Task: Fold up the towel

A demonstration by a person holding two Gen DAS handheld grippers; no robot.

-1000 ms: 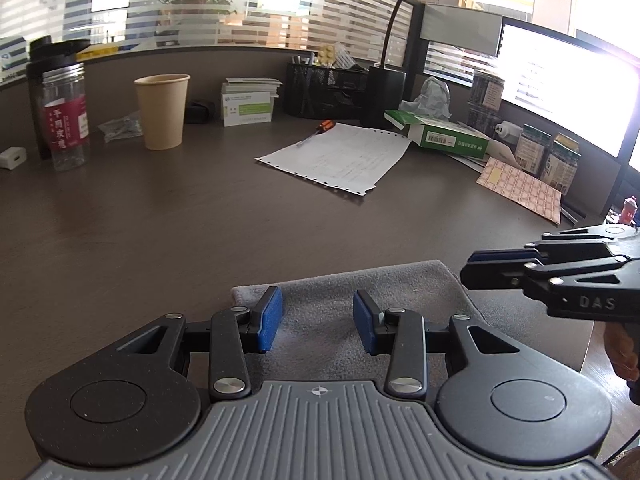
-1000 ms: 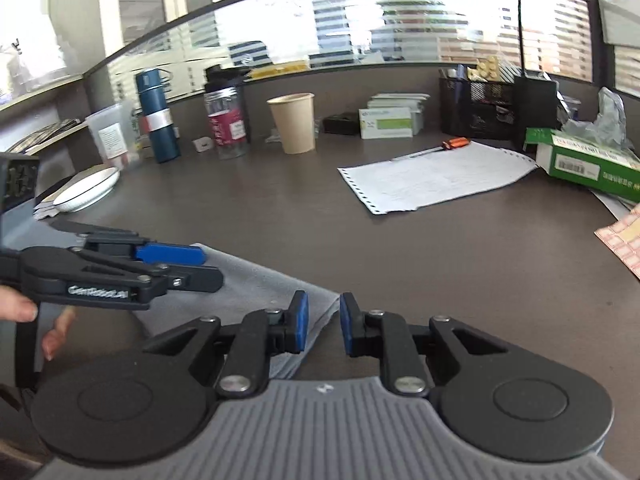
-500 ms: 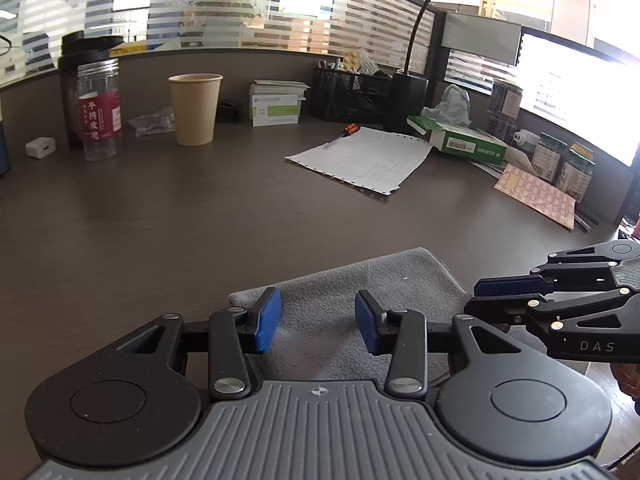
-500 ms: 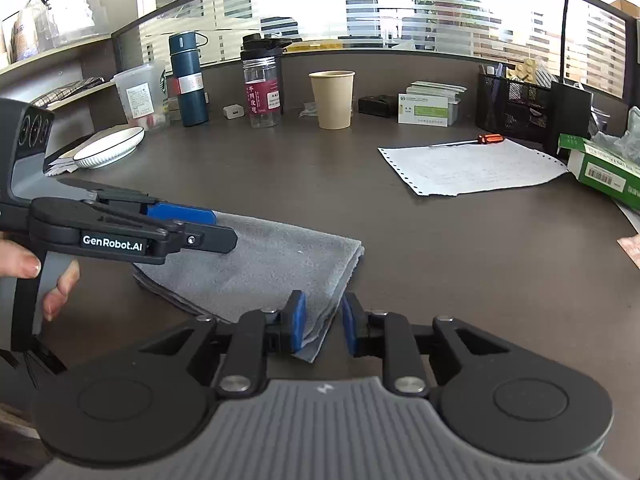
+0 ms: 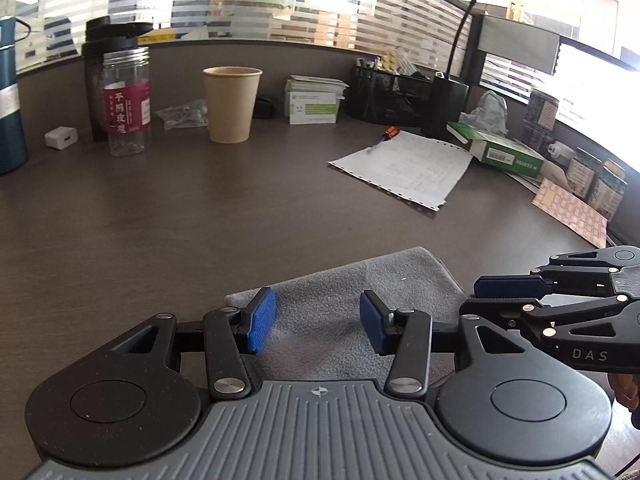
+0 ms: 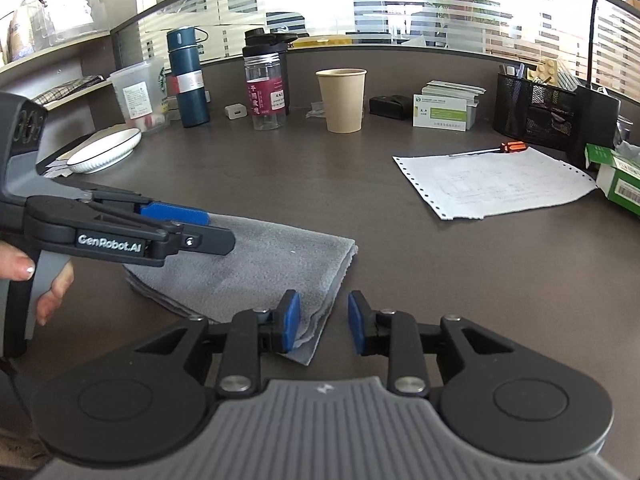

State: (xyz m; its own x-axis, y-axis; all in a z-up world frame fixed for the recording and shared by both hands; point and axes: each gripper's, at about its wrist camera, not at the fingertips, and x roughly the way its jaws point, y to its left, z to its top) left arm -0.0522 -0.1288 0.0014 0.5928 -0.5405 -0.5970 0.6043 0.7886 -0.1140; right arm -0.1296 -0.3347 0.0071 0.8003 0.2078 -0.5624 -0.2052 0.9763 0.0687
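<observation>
Item: grey towel (image 6: 256, 272), folded, flat on dark desk (image 6: 360, 208).
Left gripper (image 5: 318, 326) jaws opening, nothing pinched; right gripper (image 6: 324, 322) jaws apart (towel corner between, unpressed).

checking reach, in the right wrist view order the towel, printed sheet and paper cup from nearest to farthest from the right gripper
From the right gripper:
1. Towel, its corner right at the fingers, to the left.
2. Printed sheet, mid-desk, right.
3. Paper cup, by the back wall, centre.
</observation>
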